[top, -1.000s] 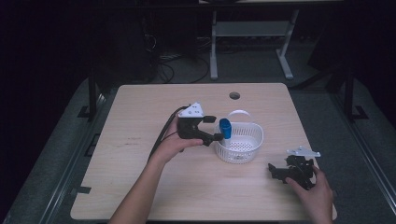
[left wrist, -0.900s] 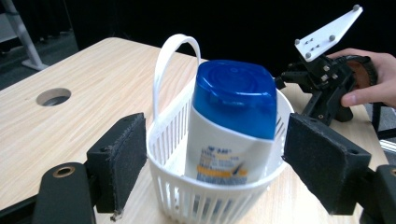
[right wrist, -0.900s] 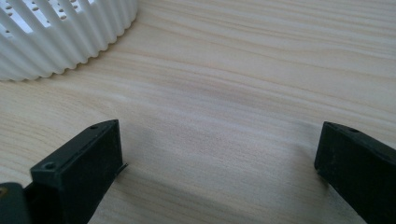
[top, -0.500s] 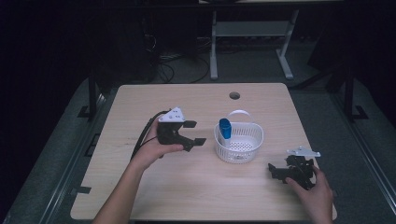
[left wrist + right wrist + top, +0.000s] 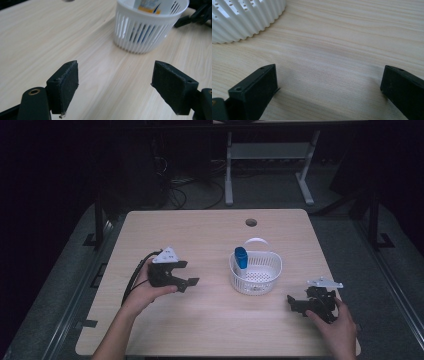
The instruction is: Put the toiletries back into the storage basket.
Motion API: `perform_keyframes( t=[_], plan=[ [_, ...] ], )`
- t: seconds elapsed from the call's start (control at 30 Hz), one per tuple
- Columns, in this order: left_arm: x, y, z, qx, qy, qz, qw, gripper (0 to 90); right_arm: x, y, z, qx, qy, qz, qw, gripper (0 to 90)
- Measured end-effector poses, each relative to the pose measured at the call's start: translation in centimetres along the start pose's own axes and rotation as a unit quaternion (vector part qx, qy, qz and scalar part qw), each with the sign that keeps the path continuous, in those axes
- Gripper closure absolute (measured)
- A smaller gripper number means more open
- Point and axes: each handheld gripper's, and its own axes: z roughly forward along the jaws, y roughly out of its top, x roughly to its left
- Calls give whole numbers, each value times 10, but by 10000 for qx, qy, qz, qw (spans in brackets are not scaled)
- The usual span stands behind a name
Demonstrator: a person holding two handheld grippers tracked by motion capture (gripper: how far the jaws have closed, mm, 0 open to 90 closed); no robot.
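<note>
Room: dark, with desk legs and cables on the floor across the top of the high view; a pale wooden table (image 5: 210, 320) takes the middle and bottom.
Left gripper (image 5: 187, 282): left of centre in the high view, held in a hand (image 5: 145, 292) that comes up from the bottom edge; it hangs low over bare wood. Its jaws stand wide apart with nothing between them, as its own view shows.
Cable (image 5: 132, 280): loops off the left gripper toward the left edge of the table.
Tube (image 5: 241, 257): blue, standing upright inside the basket against its left wall, right of centre.
Basket (image 5: 270, 270): white, slotted, its handle raised at the back; well apart from both grippers.
Right gripper (image 5: 295, 304): lower right of the high view, resting on or just over the table near its front edge. Jaws spread wide, empty, pointing toward the basket.
Risk, left side: the cable could likely drag over the table edge and tug the gripper off line.
Risk, basket: it looks light, so a jaw or hand brushing its wall might slide or tip it and topple the upright tube.
</note>
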Motion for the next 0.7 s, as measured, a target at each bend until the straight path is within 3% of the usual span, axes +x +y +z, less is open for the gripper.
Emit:
perform_keyframes(
  t=[0.4,0.7],
  plan=[
    [9,-42,-22,293,402,-296,9983,216,0,0,0,-1,0,-2,10000,4],
    [15,-74,-29,590,832,-479,9936,215,0,0,0,-2,0,-3,10000,5]
  ],
)
